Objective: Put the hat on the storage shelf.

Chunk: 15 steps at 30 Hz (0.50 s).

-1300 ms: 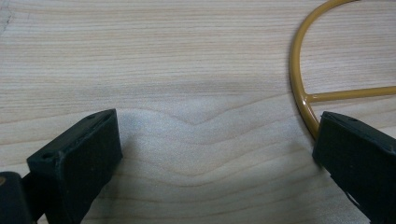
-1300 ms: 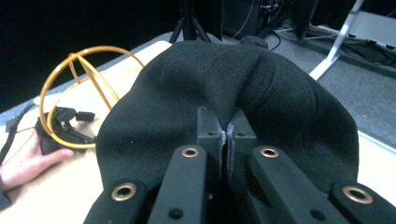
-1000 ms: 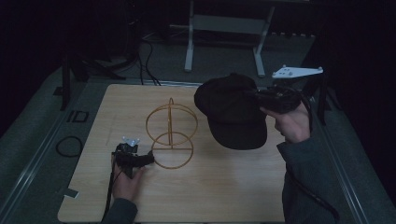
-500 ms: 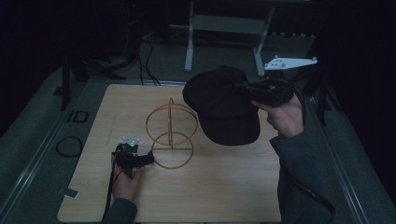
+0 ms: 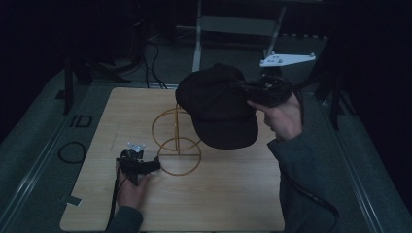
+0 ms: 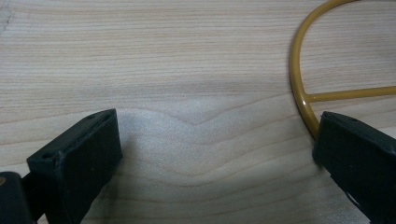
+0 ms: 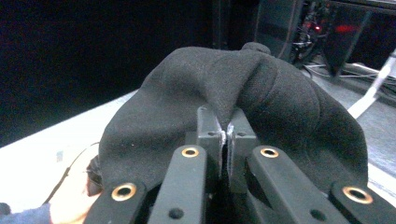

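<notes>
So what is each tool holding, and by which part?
The right tool pinches the black cap by a fold of its crown fabric. The left tool holds nothing.

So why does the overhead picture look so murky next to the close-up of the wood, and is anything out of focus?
High view: dim, the room behind nearly black, the black cap showing little detail. Left gripper view: bright and even, the table grain sharp, the yellow wire stand crisp, a soft shadow between the fingers. Right gripper view: the cap's cloth is fairly clear, the background dark and blurred.
</notes>
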Tool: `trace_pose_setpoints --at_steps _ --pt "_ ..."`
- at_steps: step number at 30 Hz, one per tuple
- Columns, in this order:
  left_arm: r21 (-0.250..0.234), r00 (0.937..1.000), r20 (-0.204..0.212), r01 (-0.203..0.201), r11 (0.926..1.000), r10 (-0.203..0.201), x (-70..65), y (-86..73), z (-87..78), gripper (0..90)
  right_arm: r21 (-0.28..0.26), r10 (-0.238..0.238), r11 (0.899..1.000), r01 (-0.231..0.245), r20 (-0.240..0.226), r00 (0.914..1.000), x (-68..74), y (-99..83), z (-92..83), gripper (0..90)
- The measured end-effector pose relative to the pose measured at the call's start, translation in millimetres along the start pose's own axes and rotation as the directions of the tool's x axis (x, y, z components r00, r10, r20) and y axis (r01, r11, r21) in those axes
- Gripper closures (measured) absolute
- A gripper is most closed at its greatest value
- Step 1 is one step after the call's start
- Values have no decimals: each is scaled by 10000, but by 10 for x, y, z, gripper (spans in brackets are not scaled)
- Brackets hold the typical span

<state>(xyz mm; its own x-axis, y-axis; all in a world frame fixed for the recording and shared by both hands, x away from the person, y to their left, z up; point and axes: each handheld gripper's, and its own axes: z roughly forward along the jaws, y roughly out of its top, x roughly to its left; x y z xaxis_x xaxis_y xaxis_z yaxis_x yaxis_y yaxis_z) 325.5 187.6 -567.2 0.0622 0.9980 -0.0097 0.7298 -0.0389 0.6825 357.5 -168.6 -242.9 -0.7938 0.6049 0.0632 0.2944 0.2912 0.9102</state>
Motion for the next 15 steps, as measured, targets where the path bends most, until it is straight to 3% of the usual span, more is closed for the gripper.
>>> trace_pose_setpoints --at_steps 15 --pt "-3 10000 -6 -7 10000 7 1 0 0 8 122 -399 9991 408 -653 9971 424 -19 426 873"
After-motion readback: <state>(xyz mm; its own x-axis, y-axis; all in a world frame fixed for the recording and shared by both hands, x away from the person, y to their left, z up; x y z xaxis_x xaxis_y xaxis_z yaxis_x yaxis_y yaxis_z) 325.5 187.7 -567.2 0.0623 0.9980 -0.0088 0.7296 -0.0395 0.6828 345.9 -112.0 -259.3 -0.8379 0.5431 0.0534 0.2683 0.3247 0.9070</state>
